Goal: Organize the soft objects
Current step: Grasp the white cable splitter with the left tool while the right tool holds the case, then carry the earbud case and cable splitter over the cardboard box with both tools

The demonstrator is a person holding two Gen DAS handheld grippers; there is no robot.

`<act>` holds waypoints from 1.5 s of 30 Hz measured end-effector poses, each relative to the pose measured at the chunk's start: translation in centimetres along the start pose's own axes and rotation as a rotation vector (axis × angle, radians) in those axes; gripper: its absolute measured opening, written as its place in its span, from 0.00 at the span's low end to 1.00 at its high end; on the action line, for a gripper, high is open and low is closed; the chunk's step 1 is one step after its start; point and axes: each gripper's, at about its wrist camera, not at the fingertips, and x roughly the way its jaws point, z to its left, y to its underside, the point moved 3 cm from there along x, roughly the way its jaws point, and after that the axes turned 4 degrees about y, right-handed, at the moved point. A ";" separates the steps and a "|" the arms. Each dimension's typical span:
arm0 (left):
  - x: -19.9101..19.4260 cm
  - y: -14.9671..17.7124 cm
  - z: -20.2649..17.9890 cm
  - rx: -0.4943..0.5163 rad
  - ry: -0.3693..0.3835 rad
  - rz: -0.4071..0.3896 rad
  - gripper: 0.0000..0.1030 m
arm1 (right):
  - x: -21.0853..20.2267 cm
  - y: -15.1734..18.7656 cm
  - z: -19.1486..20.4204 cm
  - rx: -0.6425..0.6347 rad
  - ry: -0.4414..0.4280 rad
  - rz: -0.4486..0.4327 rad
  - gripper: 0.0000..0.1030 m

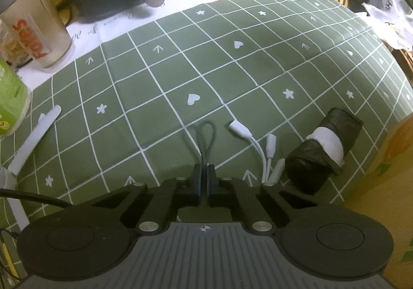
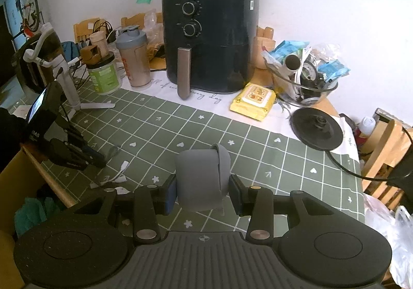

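Observation:
In the left wrist view my left gripper (image 1: pixel 205 172) points down at the green checked tablecloth (image 1: pixel 232 69), its jaws pressed together on a thin grey cord loop (image 1: pixel 206 134) that sticks out beyond the fingertips. Right of it lie a white adapter cable (image 1: pixel 247 136) and a black roll with a white band (image 1: pixel 325 152). In the right wrist view my right gripper (image 2: pixel 204 193) is shut on a grey soft silicone case (image 2: pixel 198 175) with a strap, held above the cloth. The left gripper (image 2: pixel 69 152) shows at the left there, near the white cable (image 2: pixel 121 172).
At the back stand a black air fryer (image 2: pixel 210 46), a shaker bottle (image 2: pixel 134 59), a green jar (image 2: pixel 103 74), a yellow wipes pack (image 2: pixel 254 100), a glass bowl of clutter (image 2: pixel 302 87) and a black kettle base (image 2: pixel 317 131). A cardboard box (image 1: pixel 387 185) borders the table.

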 end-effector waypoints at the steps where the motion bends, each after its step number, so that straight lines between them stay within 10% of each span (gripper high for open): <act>1: 0.0 0.0 -0.1 0.007 -0.004 -0.001 0.03 | -0.1 0.0 -0.1 0.001 0.001 0.000 0.44; 45: -20.9 -5.4 -5.1 -0.098 -0.040 -0.374 0.03 | -6.7 0.3 2.3 0.038 -0.136 -0.043 0.44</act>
